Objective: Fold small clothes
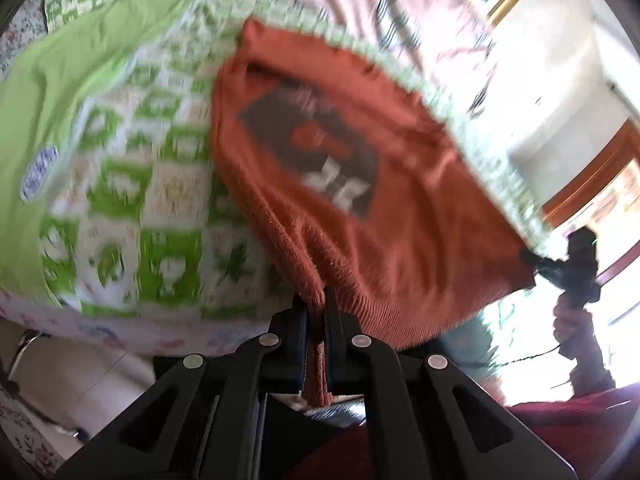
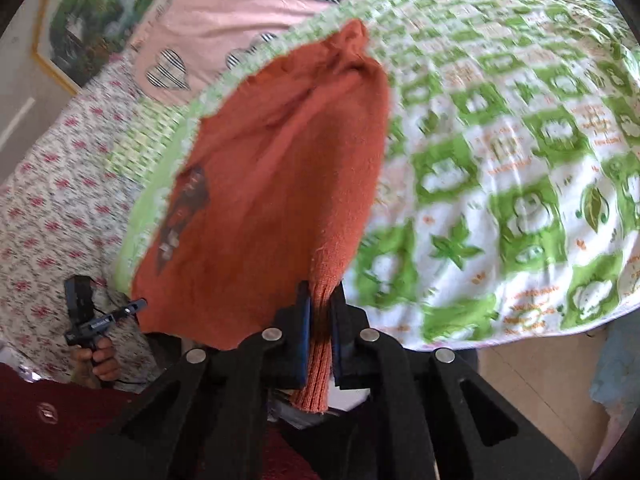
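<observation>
Both claws pinch orange sweater [image 1: 400, 216] hem — patch lettering blurred.

bed [image 2: 52, 200] | green-checked blanket [image 2: 500, 168] on top (rust sweater [image 2: 272, 184] partly on it)

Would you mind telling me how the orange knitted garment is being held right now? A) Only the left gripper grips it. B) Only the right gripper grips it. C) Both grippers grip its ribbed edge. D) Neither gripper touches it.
C: the left gripper and the right gripper each have ribbed fabric of the orange garment pinched between their closed fingers, above the green patterned blanket.
</observation>
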`<action>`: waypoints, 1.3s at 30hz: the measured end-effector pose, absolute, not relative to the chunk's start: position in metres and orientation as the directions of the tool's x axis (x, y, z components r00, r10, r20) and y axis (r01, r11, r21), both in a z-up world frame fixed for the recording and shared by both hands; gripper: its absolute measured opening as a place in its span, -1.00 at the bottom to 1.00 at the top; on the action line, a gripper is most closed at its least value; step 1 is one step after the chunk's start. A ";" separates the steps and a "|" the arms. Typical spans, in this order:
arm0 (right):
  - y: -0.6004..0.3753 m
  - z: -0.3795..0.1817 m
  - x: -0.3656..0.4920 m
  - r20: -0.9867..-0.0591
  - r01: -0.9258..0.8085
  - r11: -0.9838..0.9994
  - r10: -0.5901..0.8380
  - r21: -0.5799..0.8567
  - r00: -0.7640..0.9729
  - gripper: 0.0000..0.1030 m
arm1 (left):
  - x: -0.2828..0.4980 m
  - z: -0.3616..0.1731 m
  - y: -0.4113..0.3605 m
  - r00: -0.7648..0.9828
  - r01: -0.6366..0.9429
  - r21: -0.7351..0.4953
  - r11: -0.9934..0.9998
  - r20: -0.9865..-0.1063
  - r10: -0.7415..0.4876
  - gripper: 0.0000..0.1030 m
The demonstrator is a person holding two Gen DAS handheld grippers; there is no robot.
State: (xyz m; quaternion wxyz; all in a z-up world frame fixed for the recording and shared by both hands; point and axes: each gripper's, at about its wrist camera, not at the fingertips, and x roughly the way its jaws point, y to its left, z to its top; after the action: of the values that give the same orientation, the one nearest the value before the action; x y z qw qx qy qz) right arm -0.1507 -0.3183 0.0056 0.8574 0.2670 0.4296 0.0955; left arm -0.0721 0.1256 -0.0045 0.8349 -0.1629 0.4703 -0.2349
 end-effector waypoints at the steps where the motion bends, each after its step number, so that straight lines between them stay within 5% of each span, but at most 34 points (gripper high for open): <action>1: -0.319 0.010 -0.151 -0.671 0.061 0.834 0.396 0.549 0.627 -0.82 | -0.071 0.004 0.128 0.468 0.240 -0.508 0.827 -0.686 -0.557 -0.91; 12: -0.330 0.066 -0.096 -0.498 -0.010 0.803 0.380 0.596 0.780 -0.82 | 0.006 0.060 0.139 0.614 0.267 -0.576 0.772 -0.516 -0.597 -0.91; 26: -0.354 0.072 0.069 -0.519 0.051 0.842 0.283 0.537 0.807 -0.82 | 0.169 0.068 0.140 0.710 0.188 -0.560 0.807 -0.490 -0.505 -0.92; 39: -0.382 0.040 0.157 -0.599 0.160 0.864 0.188 0.478 0.778 -0.82 | 0.269 0.031 0.126 0.682 0.135 -0.535 0.834 -0.561 -0.470 -0.92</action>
State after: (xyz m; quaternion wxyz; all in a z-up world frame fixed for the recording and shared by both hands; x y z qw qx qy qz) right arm 0.1571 -0.3823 0.0398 0.9061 0.2610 0.3329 0.0078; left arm 0.2692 0.1262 0.0312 0.8872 -0.2322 0.3606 -0.1703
